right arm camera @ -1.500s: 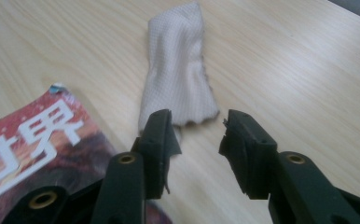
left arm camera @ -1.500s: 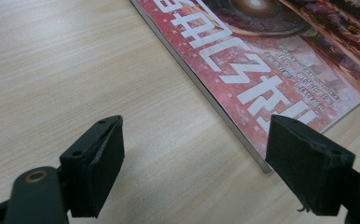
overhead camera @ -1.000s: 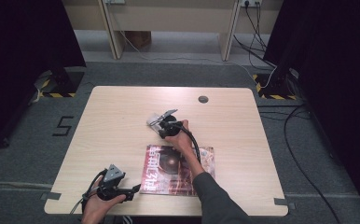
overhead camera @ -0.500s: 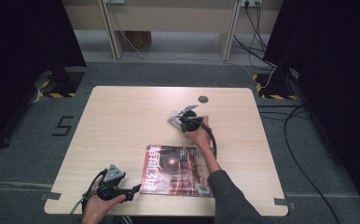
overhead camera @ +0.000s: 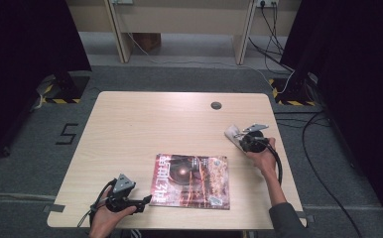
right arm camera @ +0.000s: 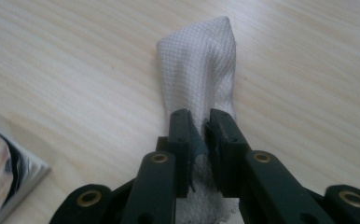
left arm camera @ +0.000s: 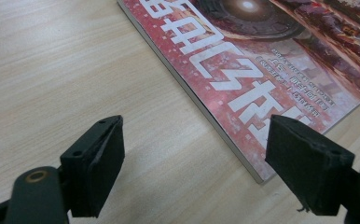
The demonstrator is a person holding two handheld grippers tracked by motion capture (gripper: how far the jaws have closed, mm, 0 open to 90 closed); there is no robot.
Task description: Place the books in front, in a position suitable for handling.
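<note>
Two hand-held grippers are at work on the pale wooden counter point(overhead camera: 145, 124), and the magazine point(overhead camera: 192, 179) with its red cover lying flat near the counter's front edge serves as the landmark. Right of the magazine and a little farther back from the person, the right hand-held gripper point(overhead camera: 238, 133) is clenched on a white cloth point(overhead camera: 231, 132). In the right gripper view its jaws are pressed together on the woven fabric, and the cloth point(right arm camera: 199, 70) bunches into a narrow fold that stretches forward from the right hand-held gripper point(right arm camera: 200, 135) onto the bare wood; a corner of the magazine point(right arm camera: 5, 172) shows at the lower left of that view, well apart from the cloth. The person's right hand point(overhead camera: 261, 151) wraps the tool's body, with a black cable looping back along the forearm. Left of the magazine, just beside its near left corner, the left hand-held gripper point(overhead camera: 142, 203) rests low in the left hand point(overhead camera: 107, 220) and is released: in the left gripper view its jaws stand wide apart, one over bare wood and the other in front of the cover's corner, with the magazine's point(left arm camera: 262, 60) edge running between them. Whether that jaw touches the cover cannot be told. A small dark round grommet point(overhead camera: 216, 105) sits in the counter well behind the magazine.
</note>
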